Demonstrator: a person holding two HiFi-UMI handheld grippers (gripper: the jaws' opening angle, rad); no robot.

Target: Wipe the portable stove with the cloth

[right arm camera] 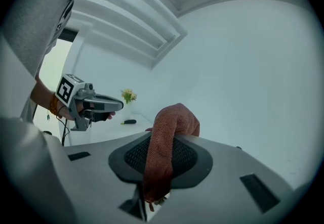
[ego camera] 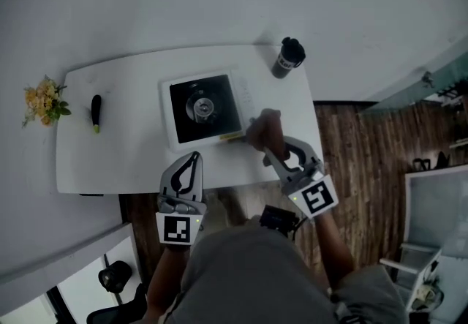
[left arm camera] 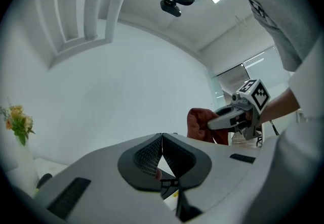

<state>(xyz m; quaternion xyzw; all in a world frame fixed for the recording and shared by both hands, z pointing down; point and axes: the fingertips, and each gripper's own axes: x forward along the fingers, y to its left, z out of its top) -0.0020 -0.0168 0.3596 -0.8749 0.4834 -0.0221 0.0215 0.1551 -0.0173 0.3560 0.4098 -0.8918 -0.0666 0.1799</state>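
Note:
The portable stove (ego camera: 201, 109), white with a black top and a round burner, sits in the middle of the white table (ego camera: 117, 162). My right gripper (ego camera: 268, 150) is shut on the reddish-brown cloth (ego camera: 263, 129), which bunches up just right of the stove's front right corner. In the right gripper view the cloth (right arm camera: 169, 127) hangs out from between the jaws. My left gripper (ego camera: 193, 162) hovers at the table's near edge in front of the stove, jaws together with nothing between them (left arm camera: 162, 139). The left gripper view catches the cloth (left arm camera: 200, 124) off to its right.
A dark lidded cup (ego camera: 289, 57) stands at the table's far right corner. A black marker-like object (ego camera: 96, 112) lies at the left, with a yellow flower bunch (ego camera: 45, 102) beyond the left edge. Wooden floor (ego camera: 351, 147) and a white unit lie to the right.

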